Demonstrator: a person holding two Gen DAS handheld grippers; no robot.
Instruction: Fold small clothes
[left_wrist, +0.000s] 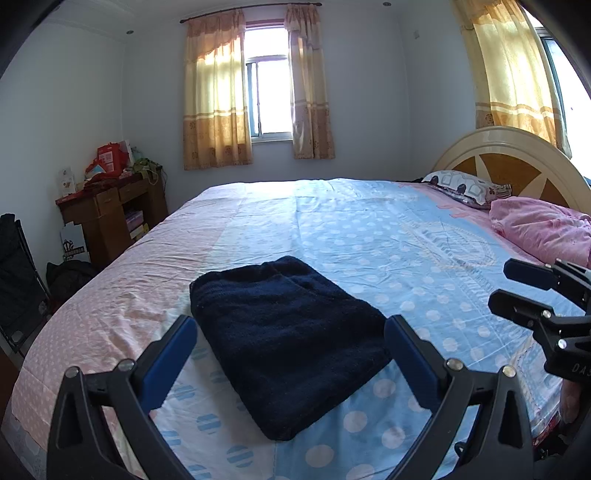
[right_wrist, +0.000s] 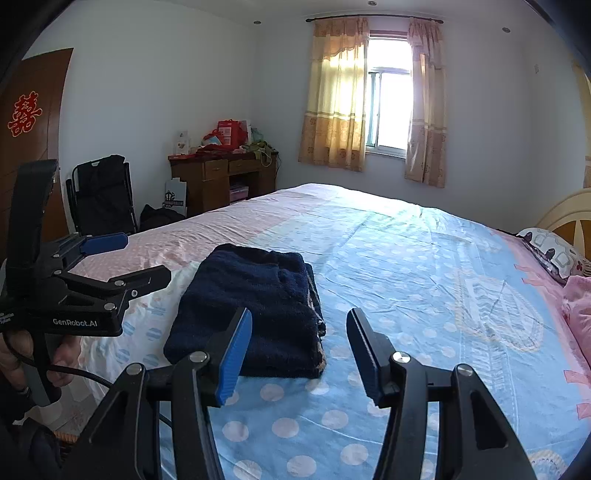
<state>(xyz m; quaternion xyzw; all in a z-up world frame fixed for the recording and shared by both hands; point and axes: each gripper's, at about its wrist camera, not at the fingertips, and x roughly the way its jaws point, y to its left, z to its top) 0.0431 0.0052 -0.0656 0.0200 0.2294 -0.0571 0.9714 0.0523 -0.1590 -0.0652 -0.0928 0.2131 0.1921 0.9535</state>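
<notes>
Left tongs (left_wrist: 290, 343) hung spread and empty over the folded navy garment (left_wrist: 286, 339) on the bed (left_wrist: 369, 229); right tongs (right_wrist: 299, 332) spread too, gripping nothing.

The folded navy knitted garment (left_wrist: 288, 343) looked woolly and matt, its surface nubbly, with a patterned lining edge showing along its side in the right wrist view. It lay near the front edge of a thin cotton bedsheet (left_wrist: 369, 236), pale blue and pink with printed dots, smooth but faintly creased. Both the left gripper (left_wrist: 291, 354) and the right gripper (right_wrist: 299, 350) were matt black plastic frames with shiny metal rivets and ribbed blue rubbery pads (right_wrist: 234, 358). The curved headboard (left_wrist: 509, 162) was glossy cream and brown wood. The dark brown desk (right_wrist: 221, 177) was lacquered wood. The curtains (left_wrist: 214, 92) were thin, light cloth.
</notes>
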